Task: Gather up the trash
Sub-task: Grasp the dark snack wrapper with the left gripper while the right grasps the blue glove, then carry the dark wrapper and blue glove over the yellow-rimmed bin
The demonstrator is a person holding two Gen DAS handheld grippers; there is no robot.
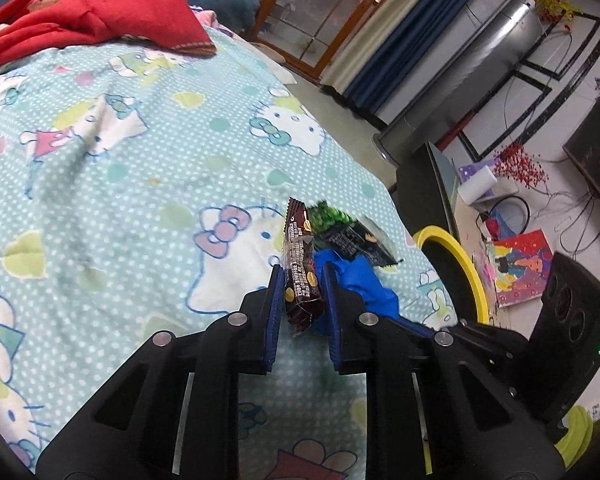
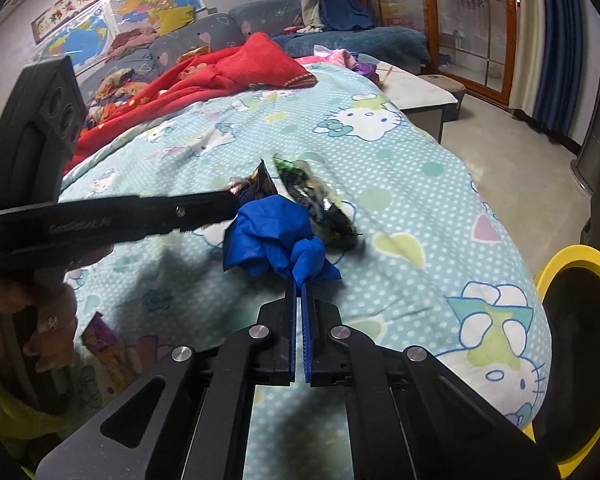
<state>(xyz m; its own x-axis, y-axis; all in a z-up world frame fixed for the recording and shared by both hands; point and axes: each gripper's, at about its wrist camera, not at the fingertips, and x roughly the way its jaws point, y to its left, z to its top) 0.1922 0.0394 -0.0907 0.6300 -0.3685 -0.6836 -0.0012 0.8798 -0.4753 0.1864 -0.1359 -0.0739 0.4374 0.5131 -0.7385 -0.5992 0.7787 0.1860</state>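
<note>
On the cartoon-print bed quilt (image 1: 120,184), a light, crinkly brown snack wrapper (image 1: 300,276) is clamped mid-length by the left gripper (image 1: 302,280); soft crumpled blue cloth (image 2: 268,232) is pinched by the right gripper's (image 2: 300,292) closed jaws.

Qty by type: grippers, 2 — left gripper (image 1: 302,280), right gripper (image 2: 300,286). Snack wrappers, 3 — brown wrapper (image 1: 300,276), dark green-printed wrapper (image 1: 350,232), purple/yellow wrapper (image 2: 108,350) lying apart near the bed edge. Blue crumpled piece (image 2: 268,232), 1; material can't be told. Yellow-rimmed bin (image 2: 580,344), 1. Red blanket (image 1: 88,12), 1. Cartoon-cat bedspread (image 1: 120,152), 1. Wall maps (image 2: 112,12), approx. 2. Paper roll (image 1: 476,186), 1.
</note>
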